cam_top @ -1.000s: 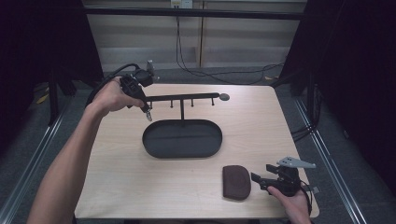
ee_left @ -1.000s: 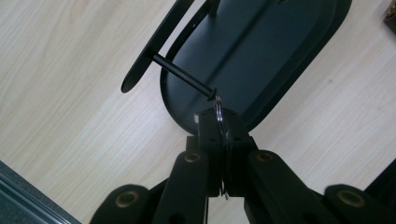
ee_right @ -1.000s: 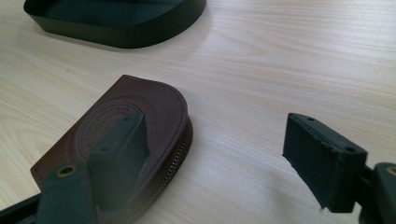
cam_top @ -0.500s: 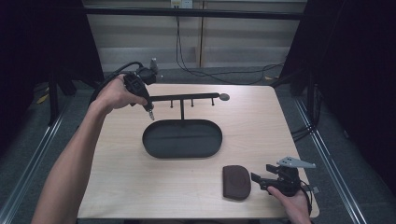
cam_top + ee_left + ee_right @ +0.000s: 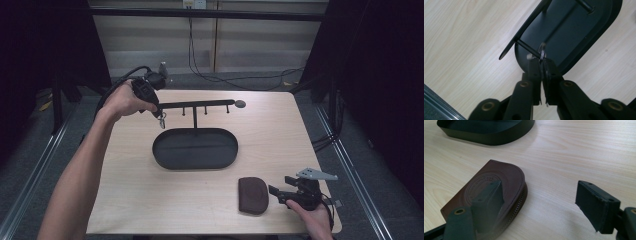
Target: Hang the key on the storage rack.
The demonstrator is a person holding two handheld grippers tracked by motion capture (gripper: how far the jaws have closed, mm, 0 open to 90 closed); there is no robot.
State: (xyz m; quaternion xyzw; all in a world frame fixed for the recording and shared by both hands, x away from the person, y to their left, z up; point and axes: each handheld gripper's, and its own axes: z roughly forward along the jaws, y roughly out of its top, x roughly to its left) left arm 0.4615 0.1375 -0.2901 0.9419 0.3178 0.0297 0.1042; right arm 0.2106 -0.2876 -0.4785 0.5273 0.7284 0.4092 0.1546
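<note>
**Key ring held at the hook rack, pouch lying by the spread gripper**

A light wooden table (image 5: 280, 150) carries a black stand with an oval tray base (image 5: 195, 148) and a horizontal hook bar (image 5: 200, 104) above it. Near the front edge lies a brown leather zip pouch (image 5: 252, 195). The right gripper (image 5: 280, 192), jaws spread wide and holding nothing, rests just beside the pouch. The left gripper (image 5: 159, 116) hangs at the bar's left end, jaws pinched together on a small metal key ring (image 5: 541, 53), which sits at a hook peg (image 5: 526, 48); whether it touches is unclear
</note>
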